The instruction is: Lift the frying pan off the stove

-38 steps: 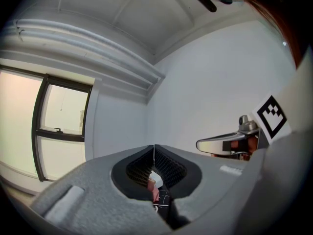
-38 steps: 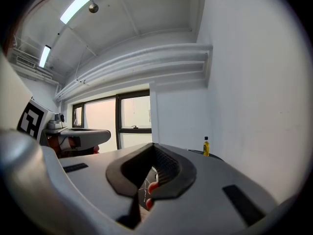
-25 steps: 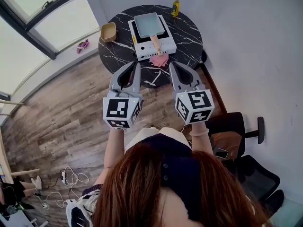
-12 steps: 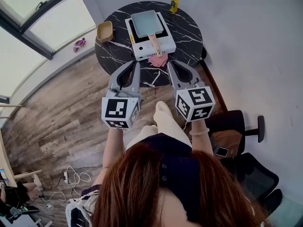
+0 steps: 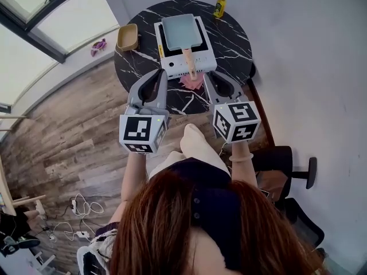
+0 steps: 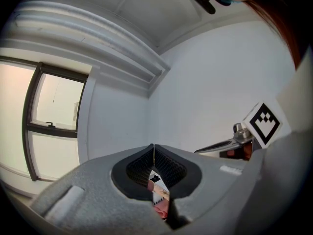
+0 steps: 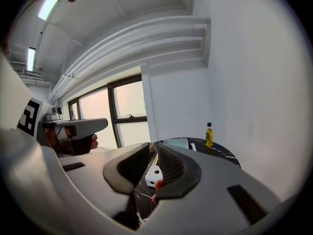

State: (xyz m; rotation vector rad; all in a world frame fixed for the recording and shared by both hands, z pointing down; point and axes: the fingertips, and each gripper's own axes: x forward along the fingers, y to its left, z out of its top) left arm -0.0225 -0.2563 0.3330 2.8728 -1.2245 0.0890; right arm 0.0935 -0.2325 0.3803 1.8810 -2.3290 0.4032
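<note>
Pan (image 5: 180, 28) sits on stove (image 5: 200, 61), handle (image 5: 188, 61) pointing back at the person, nearest the right gripper (image 5: 208, 76), its empty jaws just opening slightly; left gripper (image 5: 163, 72) closed, empty.

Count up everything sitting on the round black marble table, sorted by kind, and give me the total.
Frying pan: 1
Stove: 1
Yellow bottle: 1
Tan container: 1
Pink cloth: 1
Total: 5
</note>
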